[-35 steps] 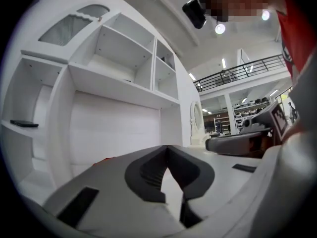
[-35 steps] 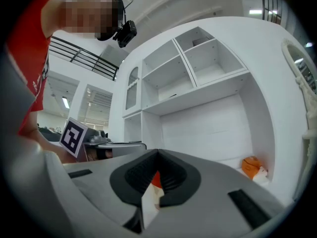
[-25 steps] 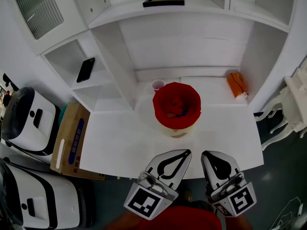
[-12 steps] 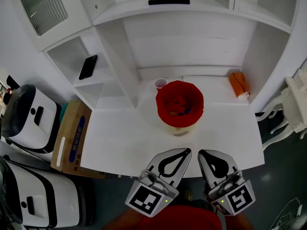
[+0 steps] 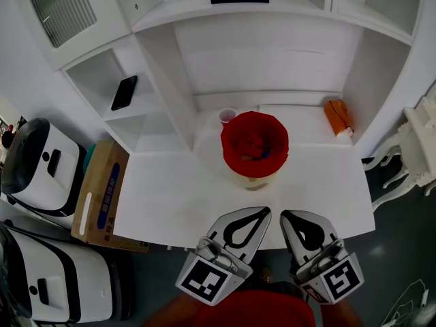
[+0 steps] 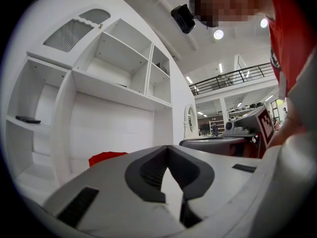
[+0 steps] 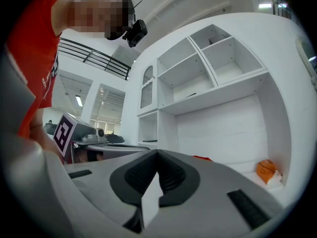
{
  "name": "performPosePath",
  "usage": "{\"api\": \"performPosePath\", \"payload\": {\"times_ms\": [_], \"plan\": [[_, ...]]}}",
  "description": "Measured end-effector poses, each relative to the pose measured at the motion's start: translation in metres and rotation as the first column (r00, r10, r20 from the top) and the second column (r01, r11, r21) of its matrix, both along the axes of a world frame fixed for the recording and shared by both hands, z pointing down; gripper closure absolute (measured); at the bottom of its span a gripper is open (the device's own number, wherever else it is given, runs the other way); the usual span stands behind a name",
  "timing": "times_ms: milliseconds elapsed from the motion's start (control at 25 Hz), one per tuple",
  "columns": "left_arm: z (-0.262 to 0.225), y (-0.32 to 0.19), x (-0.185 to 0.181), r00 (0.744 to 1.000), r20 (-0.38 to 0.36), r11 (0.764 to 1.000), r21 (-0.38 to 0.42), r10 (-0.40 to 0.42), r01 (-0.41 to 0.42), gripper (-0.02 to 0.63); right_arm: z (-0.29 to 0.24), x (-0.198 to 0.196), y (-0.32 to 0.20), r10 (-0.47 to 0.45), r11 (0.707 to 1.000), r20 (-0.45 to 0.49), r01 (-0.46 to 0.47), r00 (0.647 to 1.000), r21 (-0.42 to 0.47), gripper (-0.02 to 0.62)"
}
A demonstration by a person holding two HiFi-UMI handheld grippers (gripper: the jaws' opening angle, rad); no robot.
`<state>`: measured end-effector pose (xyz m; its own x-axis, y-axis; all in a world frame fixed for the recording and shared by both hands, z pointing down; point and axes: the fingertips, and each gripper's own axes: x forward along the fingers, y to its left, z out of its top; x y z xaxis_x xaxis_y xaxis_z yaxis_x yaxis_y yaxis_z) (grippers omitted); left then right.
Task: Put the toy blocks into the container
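Now, from the head view, the red container (image 5: 254, 144) stands on the white worktop (image 5: 177, 203), with the toy blocks (image 5: 256, 152) lying inside it. A small cup (image 5: 227, 116) sits just beside it at ten o'clock, and an orange object (image 5: 338, 118) lies well apart at two o'clock. The left tongs (image 5: 261, 212) and right tongs (image 5: 289, 216) hover side by side at the container's six o'clock. In the left gripper view the tongs are pinched together with nothing between them, and the container shows at nine o'clock of their tips. In the right gripper view the tongs are likewise closed and empty, with the orange object at three o'clock.
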<state>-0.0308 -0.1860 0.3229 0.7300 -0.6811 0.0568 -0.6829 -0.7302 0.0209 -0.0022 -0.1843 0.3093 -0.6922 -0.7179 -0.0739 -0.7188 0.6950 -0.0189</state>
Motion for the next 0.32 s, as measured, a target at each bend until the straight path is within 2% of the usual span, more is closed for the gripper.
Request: {"api": "performPosePath", "payload": {"times_ms": [320], "plan": [[-0.0022, 0.0042, 0.0026, 1.0, -0.001, 1.0, 0.008, 0.006, -0.006, 0.588, -0.0013, 0.0012, 0.0044, 0.0, 1.0, 0.003, 0.0, 1.0, 0.004, 0.597]]}}
